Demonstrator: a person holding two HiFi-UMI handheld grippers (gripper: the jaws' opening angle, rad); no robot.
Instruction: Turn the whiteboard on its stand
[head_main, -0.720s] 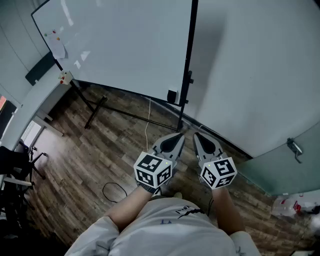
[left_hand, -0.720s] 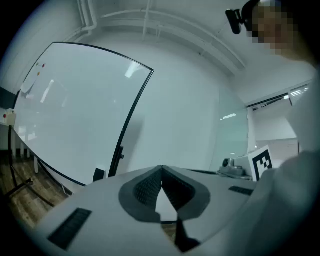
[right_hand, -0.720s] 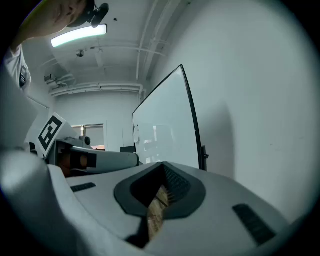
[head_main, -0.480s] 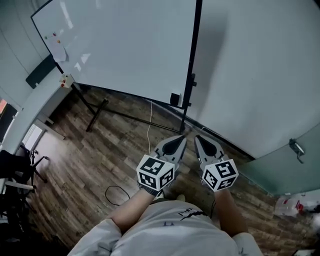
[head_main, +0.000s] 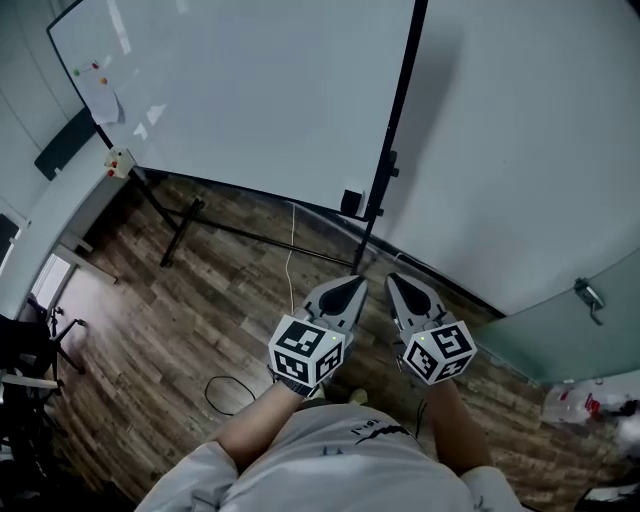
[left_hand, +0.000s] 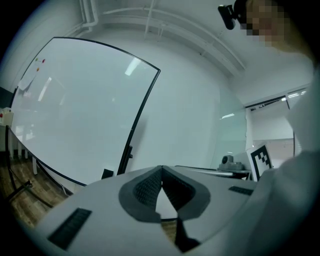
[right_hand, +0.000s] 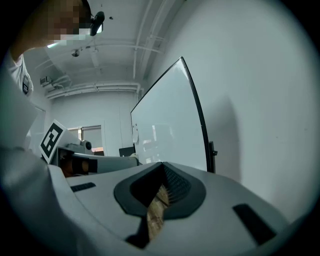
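The whiteboard (head_main: 250, 90) is a large white panel in a black frame, standing across the upper left of the head view. Its black upright post (head_main: 388, 165) runs down to the floor just beyond my grippers. Both grippers hang side by side above the wooden floor, short of the post and touching nothing. My left gripper (head_main: 357, 283) is shut and empty, as is my right gripper (head_main: 392, 280). The left gripper view has the whiteboard (left_hand: 75, 110) ahead beyond the shut left gripper (left_hand: 161, 169). From the right gripper (right_hand: 162, 165), the whiteboard (right_hand: 165, 120) appears edge-on.
The stand's black floor legs (head_main: 180, 230) spread to the left. A white cord (head_main: 292, 250) and a black cable loop (head_main: 225, 385) lie on the floor. A pale wall (head_main: 520, 120) is behind, a glass door with a handle (head_main: 588, 295) at right, a black chair (head_main: 30, 340) at far left.
The view has shifted a little, so the board's post sits further right in the picture. Both grippers stay shut, side by side, in nearly the same place.
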